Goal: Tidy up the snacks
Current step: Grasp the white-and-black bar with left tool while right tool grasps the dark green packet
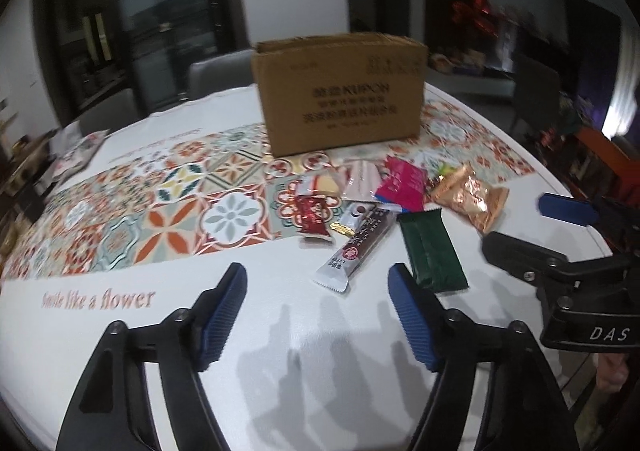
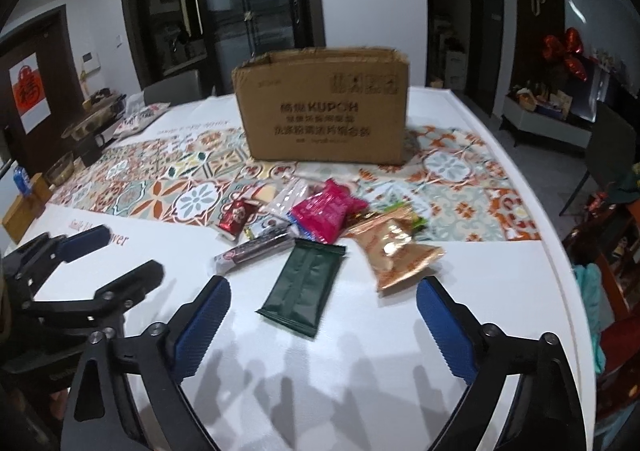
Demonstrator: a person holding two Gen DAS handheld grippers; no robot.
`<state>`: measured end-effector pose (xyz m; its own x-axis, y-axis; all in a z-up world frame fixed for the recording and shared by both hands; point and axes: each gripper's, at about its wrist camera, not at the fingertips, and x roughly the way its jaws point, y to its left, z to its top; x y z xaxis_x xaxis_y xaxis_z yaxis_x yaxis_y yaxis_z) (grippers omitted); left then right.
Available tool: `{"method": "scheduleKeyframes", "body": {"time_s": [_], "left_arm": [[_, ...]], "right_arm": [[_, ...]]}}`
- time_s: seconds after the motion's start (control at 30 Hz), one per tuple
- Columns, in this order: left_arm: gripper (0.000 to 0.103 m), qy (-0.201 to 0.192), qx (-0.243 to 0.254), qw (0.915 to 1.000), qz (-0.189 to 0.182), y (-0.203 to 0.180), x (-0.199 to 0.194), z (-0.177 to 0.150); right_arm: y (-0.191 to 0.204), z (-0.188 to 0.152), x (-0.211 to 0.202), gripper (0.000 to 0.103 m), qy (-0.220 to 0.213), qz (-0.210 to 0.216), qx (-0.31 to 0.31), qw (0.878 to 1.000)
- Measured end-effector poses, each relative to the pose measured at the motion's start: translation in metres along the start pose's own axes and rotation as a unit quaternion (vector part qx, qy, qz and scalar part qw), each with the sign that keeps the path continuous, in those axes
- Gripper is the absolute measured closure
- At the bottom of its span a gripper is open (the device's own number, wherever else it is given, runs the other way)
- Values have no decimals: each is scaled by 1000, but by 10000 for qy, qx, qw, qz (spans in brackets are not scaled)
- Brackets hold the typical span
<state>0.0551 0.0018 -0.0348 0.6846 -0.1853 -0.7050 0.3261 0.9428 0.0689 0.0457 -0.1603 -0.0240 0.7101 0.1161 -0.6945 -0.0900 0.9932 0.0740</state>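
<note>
White table [image 1: 280, 371], both tongs [image 1: 316, 315] [image 2: 324, 321] angled down, agape

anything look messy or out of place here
Yes: the snacks lie in a loose overlapping heap on the table in front of the box, none in it. The box's top rim looks dented and uneven. Nothing looks spilled.

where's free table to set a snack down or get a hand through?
Free: white strip between the grippers and the green packet; the patterned runner left of the snack pile; the runner right of the box. Crowded: the snack pile in front of the box, packets overlapping.
</note>
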Motion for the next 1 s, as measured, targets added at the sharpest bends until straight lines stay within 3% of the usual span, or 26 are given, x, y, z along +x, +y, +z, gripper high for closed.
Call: {"method": "scheduleKeyframes", "body": {"time_s": [0.33,0.57,0.7,1.0], "left_arm": [[60,595,296,9940,-869,14,55,9],[64,829,458,9881,-1211,14,75,14],[71,879,590,9842,-1419,10,82,19],[75,1126,582,9770,-1716,6,102,24]], "right_arm": [[7,9,66,29,906,352,314,9948],[9,10,99,35,1393,382,421,9886],[6,11,108,36,1509,383,525,9864],[6,19,119,42,1486,135,273,9884]]}}
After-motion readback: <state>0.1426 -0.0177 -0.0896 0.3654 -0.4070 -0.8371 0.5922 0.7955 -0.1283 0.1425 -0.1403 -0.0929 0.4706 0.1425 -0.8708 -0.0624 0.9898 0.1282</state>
